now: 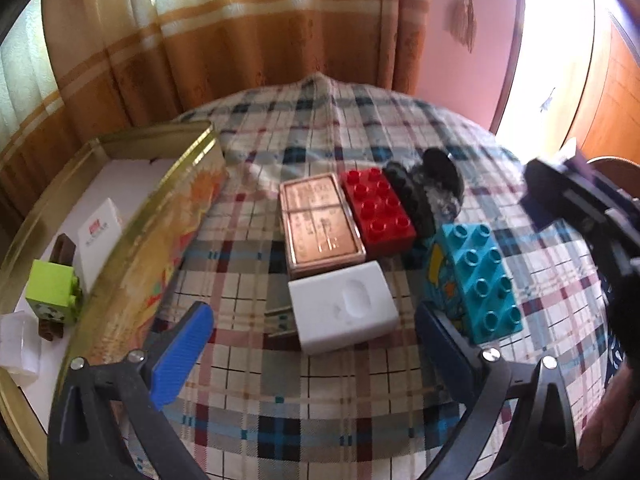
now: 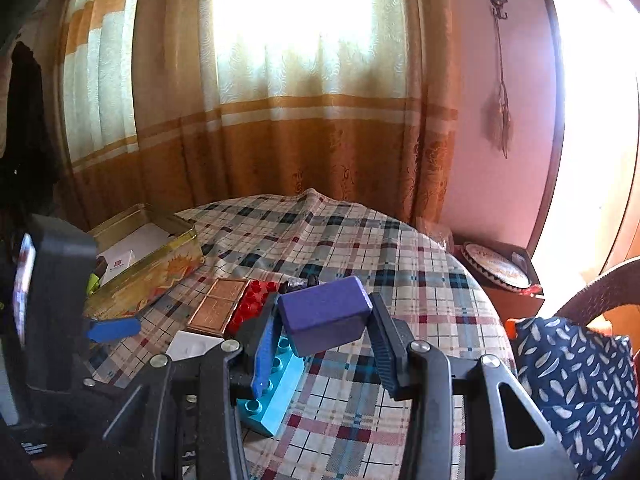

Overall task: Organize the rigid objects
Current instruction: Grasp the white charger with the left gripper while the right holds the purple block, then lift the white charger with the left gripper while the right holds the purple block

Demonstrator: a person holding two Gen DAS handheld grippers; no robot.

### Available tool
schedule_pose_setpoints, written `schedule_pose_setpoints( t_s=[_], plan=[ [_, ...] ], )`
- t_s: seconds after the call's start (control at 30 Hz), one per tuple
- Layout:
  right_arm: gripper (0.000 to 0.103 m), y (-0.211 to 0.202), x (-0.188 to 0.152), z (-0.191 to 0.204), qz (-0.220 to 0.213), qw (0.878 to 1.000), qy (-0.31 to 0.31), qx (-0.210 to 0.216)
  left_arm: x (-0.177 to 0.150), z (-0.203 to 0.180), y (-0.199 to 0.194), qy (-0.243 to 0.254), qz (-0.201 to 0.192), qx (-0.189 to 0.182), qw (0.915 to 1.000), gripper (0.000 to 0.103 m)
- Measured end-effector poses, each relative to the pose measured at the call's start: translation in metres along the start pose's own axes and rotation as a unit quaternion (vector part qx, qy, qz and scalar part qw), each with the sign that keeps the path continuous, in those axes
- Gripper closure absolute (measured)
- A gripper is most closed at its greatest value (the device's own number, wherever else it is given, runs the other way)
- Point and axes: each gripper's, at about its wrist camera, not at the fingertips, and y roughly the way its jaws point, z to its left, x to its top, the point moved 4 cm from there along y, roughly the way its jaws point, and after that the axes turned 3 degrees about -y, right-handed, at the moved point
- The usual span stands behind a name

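My left gripper (image 1: 316, 344) stands open low over the plaid table, its blue fingers either side of a white charger block (image 1: 344, 306). Behind the charger lie a copper tin (image 1: 320, 224), a red brick (image 1: 378, 210), a black toothed piece (image 1: 412, 198) and a teal brick (image 1: 478, 278). My right gripper (image 2: 320, 328) is shut on a purple block (image 2: 326, 314), held above the teal brick (image 2: 276, 392). The copper tin (image 2: 220, 306) and red brick (image 2: 250, 306) show beyond it.
An open gold tin box (image 1: 180, 208) sits at the table's left, holding a green brick (image 1: 54, 292), a white carton (image 1: 100, 236) and a clear case. In the right wrist view the gold box (image 2: 160, 268) lies left. Curtains hang behind; a patterned cloth (image 2: 580, 392) drapes a chair at right.
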Motion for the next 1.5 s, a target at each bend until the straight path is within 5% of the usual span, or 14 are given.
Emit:
schedule_pose_setpoints(
  t_s=[0.13,0.3,0.93,1.5],
  plan=[
    [0.058,-0.001,0.0,0.003,-0.003,1.0,-0.012,-0.004,0.003,0.0,0.005,0.003,0.003,0.001,1.0,0.005],
    [0.058,0.0,-0.001,0.004,-0.002,1.0,-0.013,0.0,0.003,0.006,0.008,-0.01,0.01,-0.024,0.9996,0.037],
    [0.058,-0.01,0.001,0.011,-0.03,0.999,-0.03,0.002,-0.005,0.03,-0.034,-0.04,-0.075,-0.007,0.9964,0.037],
    [0.058,-0.031,0.004,0.028,-0.089,0.995,-0.04,0.03,-0.02,0.047,-0.08,-0.052,-0.171,0.031,0.9834,0.037]
  ],
)
